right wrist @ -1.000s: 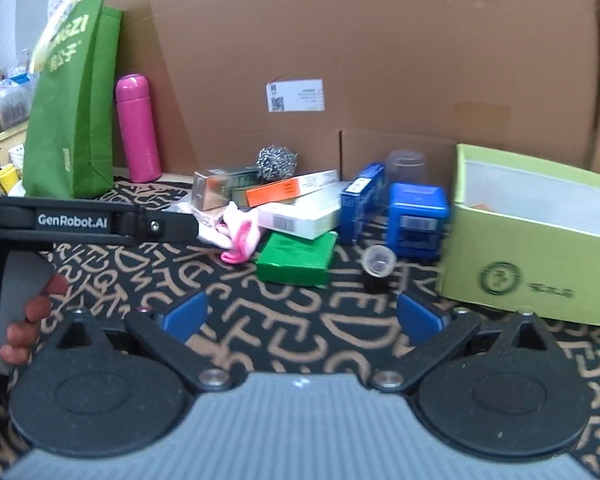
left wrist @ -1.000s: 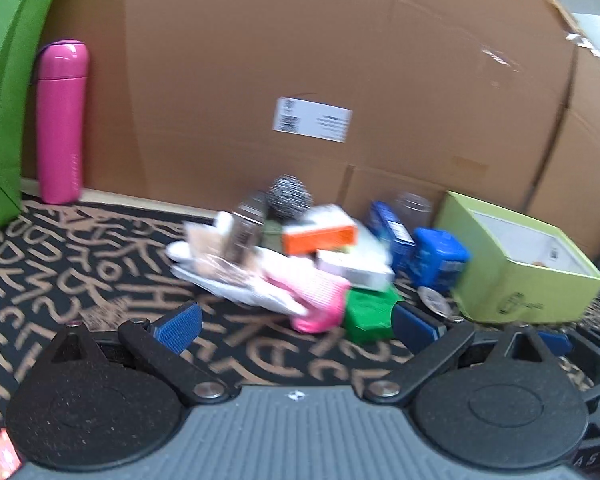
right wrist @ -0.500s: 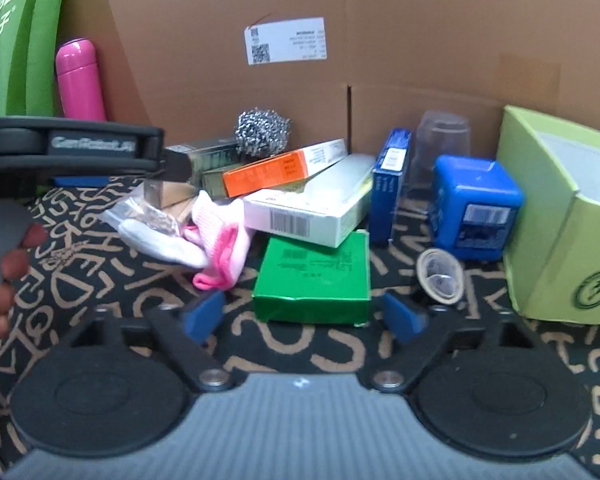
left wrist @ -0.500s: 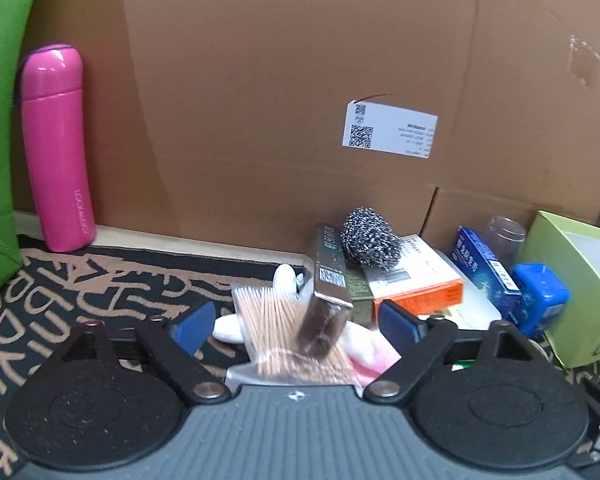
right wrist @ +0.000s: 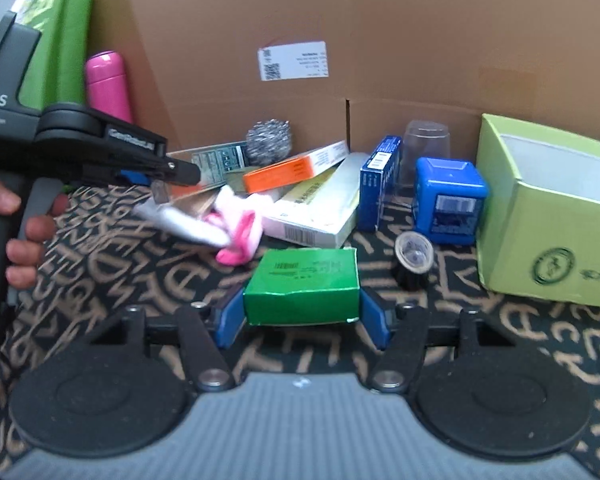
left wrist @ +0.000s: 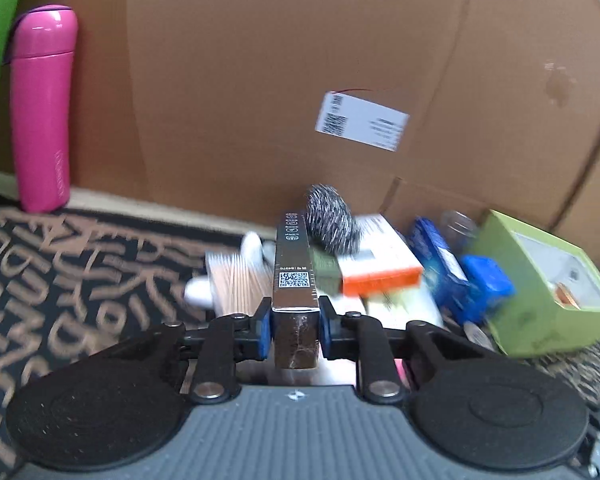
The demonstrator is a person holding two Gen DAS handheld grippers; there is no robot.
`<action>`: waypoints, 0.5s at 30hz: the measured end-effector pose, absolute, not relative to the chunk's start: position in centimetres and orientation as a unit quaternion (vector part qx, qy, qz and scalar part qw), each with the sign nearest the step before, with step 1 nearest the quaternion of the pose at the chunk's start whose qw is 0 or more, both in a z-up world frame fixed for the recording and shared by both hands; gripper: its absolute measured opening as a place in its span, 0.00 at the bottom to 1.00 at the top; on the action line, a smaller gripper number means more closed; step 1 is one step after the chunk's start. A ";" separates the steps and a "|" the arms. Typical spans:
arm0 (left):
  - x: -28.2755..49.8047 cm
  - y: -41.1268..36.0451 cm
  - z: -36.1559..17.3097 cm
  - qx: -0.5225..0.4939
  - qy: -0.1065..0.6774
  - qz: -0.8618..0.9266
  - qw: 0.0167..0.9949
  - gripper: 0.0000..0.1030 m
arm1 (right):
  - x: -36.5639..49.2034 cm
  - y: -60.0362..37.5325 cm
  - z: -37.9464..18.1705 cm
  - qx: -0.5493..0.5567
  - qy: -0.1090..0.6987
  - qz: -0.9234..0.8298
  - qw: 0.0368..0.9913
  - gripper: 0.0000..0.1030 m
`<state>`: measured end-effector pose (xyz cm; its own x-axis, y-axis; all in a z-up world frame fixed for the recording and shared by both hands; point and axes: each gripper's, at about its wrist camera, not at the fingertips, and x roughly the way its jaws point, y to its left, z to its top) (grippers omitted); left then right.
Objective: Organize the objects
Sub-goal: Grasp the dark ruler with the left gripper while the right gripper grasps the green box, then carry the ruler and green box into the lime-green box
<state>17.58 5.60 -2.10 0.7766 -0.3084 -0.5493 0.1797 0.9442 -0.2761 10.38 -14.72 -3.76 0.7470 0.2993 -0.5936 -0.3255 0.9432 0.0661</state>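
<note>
Fingers [left wrist: 261,330] of the left gripper [left wrist: 295,330] have just been closing and now clamp a slim silver box [left wrist: 294,276] by its near end, so it sticks out forward over the heap. Fingers [right wrist: 231,322] of the right gripper [right wrist: 302,322] have also been closing; they flank a green box [right wrist: 304,286] lying flat on the patterned mat [right wrist: 120,264], seemingly touching both its sides, probably so each hand takes one item at once.

Beyond lie an orange-edged box [right wrist: 296,168], a steel scourer [right wrist: 269,141], a pink-and-white sock [right wrist: 236,228], two blue boxes [right wrist: 380,184] and a small black cup [right wrist: 414,256] on its side. An open lime-green box [right wrist: 548,216] stands to the right, likely where things go.

Only the left wrist view shows the pads squeezing the silver box, plus a bundle of wooden sticks [left wrist: 240,280] beside it. Only the right wrist view shows the person's hand [right wrist: 16,232] on the left tool's handle and the green box.
</note>
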 end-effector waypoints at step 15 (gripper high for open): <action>4.3 7.0 -3.1 -0.079 0.336 -0.126 0.930 0.62 | 1.1 -17.7 -1.4 -0.068 0.312 0.188 0.929 0.68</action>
<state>4.31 6.98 -3.12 0.7423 -0.2880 -0.6051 0.1822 0.9557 -0.2313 1.12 -17.72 -1.42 0.7355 0.3062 -0.6044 -0.3908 0.9204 -0.0092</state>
